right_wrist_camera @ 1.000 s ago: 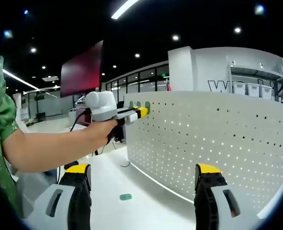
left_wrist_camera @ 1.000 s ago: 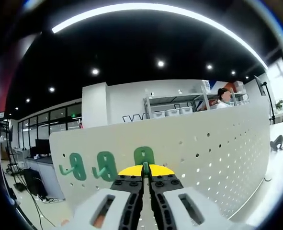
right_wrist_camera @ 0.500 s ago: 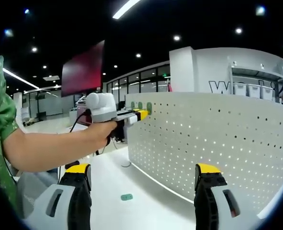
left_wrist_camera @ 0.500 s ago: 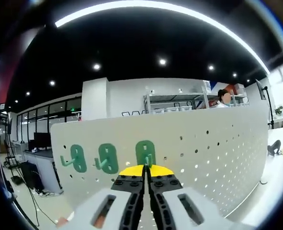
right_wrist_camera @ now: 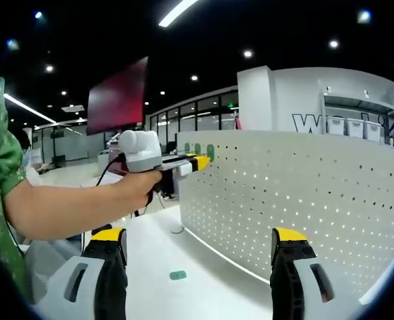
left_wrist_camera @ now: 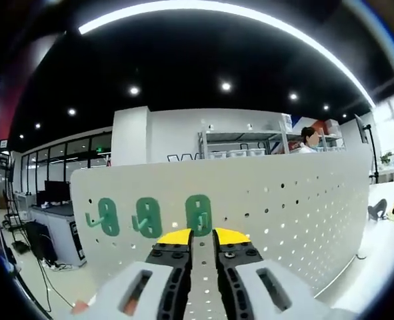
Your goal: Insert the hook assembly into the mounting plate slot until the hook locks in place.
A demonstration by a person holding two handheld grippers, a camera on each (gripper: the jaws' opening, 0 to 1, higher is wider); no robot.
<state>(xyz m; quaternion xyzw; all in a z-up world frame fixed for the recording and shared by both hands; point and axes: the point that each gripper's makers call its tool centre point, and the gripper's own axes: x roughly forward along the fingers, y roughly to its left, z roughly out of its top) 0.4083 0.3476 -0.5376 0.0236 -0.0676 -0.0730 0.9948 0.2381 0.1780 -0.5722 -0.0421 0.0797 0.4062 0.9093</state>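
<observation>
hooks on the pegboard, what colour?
Green: three plastic hooks on the white perforated pegboard, clearest in the left gripper view.

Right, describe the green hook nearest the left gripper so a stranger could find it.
Find the white perforated pegboard panel standing on the white table. Three green plastic hooks hang in a row near its top left corner. The one meant is rightmost, directly above the left gripper, whose yellow-tipped jaws stand slightly apart.

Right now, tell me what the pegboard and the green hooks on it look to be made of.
Pegboard: probably painted sheet metal or rigid plastic; a smooth matte white face with even rows of punched round holes and a thin top edge. Green hooks: likely moulded plastic; uniform opaque green with rounded oval backplates and little shine. The look alone does not settle either material.
</observation>
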